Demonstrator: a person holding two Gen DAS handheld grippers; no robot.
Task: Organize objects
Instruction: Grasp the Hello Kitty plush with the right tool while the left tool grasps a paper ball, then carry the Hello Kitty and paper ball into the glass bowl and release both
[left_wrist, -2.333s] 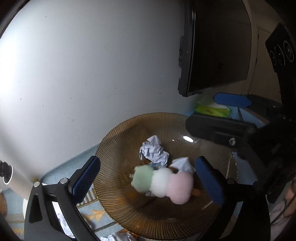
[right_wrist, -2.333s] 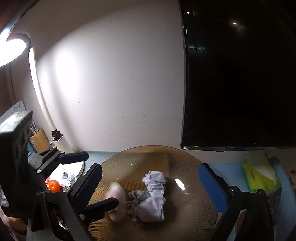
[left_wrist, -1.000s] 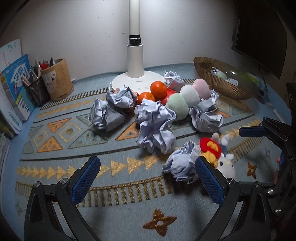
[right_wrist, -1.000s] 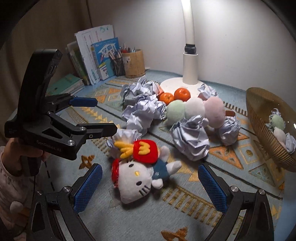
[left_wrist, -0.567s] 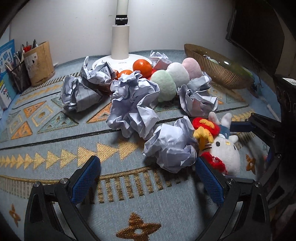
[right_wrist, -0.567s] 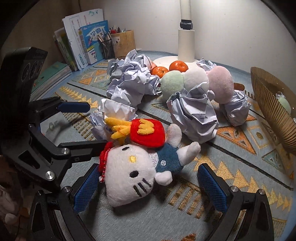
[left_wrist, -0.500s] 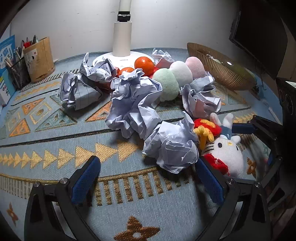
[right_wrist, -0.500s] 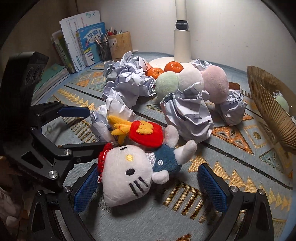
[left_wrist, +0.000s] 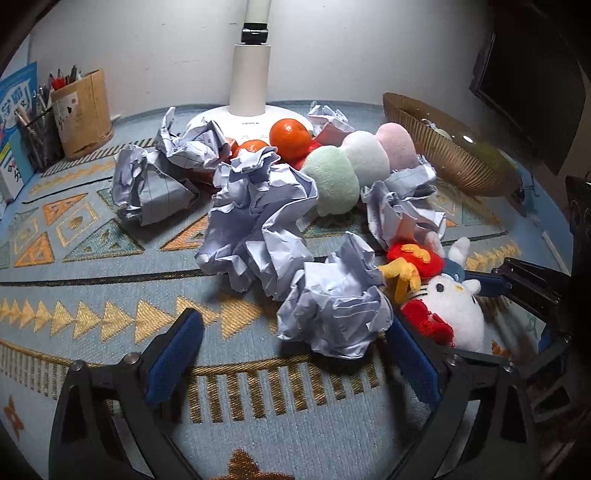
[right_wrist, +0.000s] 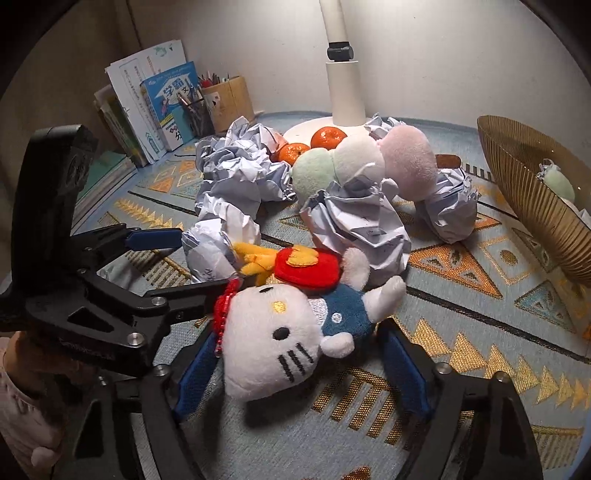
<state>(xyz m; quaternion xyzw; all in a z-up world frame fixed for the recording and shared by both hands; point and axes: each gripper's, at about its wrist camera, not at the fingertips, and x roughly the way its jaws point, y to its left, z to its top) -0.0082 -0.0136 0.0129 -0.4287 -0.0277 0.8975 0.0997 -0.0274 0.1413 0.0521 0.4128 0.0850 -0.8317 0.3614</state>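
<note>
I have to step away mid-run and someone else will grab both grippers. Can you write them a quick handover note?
Left gripper: open, empty, straddling the nearest crumpled paper ball.
Right gripper: open, jaws either side of the Hello Kitty plush, not closed yet.
Done: the wicker bowl already holds a few items.
Left: the plush, several paper balls, the dango plush and two oranges lie on the mat.

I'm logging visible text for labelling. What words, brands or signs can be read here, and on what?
"学霸": blue book cover.
Lamp base: small brand word, too blurred to read.
Red cap on the cat plush: yellow M-shaped sign.
Left gripper body: embossed lettering, unreadable.
</note>
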